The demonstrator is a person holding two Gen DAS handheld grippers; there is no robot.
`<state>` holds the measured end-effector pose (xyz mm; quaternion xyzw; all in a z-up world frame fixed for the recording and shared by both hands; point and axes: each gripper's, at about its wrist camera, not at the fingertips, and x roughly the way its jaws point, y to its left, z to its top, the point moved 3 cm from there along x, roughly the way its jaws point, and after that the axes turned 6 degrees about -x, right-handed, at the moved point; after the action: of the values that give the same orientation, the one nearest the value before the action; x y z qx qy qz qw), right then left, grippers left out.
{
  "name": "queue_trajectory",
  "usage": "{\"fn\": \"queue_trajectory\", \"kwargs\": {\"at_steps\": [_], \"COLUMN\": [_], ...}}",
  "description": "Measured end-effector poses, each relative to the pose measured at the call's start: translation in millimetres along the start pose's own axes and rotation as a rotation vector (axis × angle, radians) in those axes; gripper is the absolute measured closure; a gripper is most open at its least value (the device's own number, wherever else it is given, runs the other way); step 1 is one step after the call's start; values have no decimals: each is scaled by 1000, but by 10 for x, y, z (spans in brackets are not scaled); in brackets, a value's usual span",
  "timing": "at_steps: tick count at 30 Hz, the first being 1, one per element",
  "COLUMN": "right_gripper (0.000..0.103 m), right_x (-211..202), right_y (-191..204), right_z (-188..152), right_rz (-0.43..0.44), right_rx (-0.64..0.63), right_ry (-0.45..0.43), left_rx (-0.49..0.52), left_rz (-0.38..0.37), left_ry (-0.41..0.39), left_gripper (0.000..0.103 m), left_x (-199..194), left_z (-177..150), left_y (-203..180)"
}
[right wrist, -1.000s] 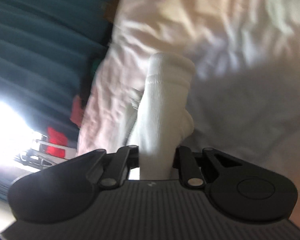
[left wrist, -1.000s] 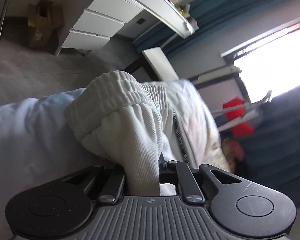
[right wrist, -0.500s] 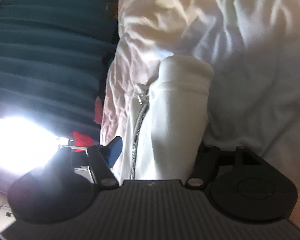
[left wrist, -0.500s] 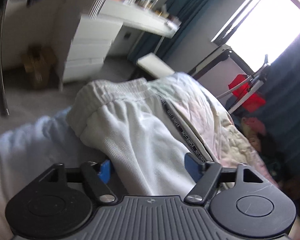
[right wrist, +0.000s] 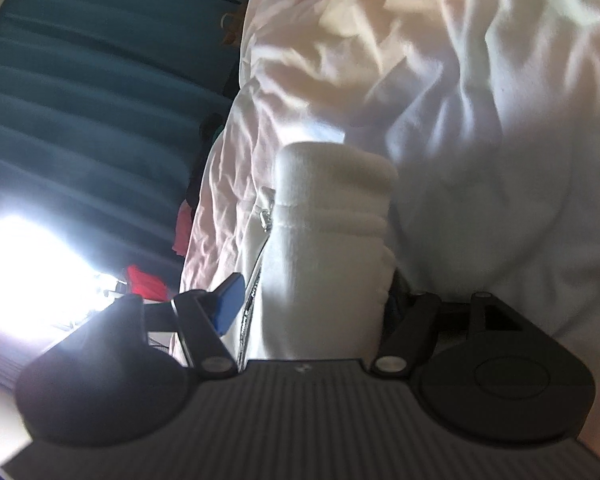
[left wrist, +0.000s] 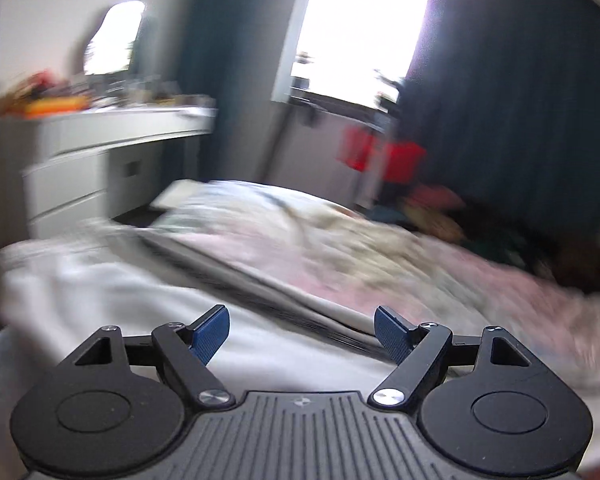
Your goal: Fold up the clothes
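A white garment with a ribbed cuff and a dark side stripe lies on the bed. In the left wrist view it shows blurred as white cloth (left wrist: 100,280) ahead of my left gripper (left wrist: 302,330), which is open and empty with its blue pads apart. In the right wrist view the ribbed white cuff (right wrist: 332,200) lies between the spread fingers of my right gripper (right wrist: 312,300). That gripper is open and the cloth rests loose between its jaws.
A crumpled pinkish-white duvet (left wrist: 380,256) covers the bed. A white dresser (left wrist: 100,152) with clutter stands at the left. A bright window (left wrist: 360,28), dark teal curtains (right wrist: 100,100) and a red item (left wrist: 384,156) lie beyond the bed.
Both grippers opened and let go of the white garment. The left gripper then swung up and away, so the view now looks across the bed at the window. The right gripper stays over the cuff.
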<state>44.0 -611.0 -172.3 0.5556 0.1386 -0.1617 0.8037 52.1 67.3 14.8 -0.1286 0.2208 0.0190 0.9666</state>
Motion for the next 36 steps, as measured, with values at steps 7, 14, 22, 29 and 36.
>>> {"fn": "queue_trajectory", "kwargs": {"at_steps": [7,14,22,29,36], "right_gripper": [33,33,56,53,77], "right_x": [-35,-110,-85,19,-47], "right_y": [41,270,619,184,455], "right_z": [11,14,-92,-43,-90], "right_rz": [-7,-25,-157,-254,-258], "right_rx": [-21,-121,-329,-165,-361], "right_ry": [-30,-115,-104,-15,-57], "left_rx": [179,266,257,233,247], "left_rz": [-103,-66,-70,-81,-77], "left_ry": [133,228,244,250,252], "left_gripper": [22,21,20,20,18], "left_x": [490,694,688,673,697], "left_z": [-625,-1017,-937,-913,-931], "left_y": [-585,-449,-460,-427,-449]}}
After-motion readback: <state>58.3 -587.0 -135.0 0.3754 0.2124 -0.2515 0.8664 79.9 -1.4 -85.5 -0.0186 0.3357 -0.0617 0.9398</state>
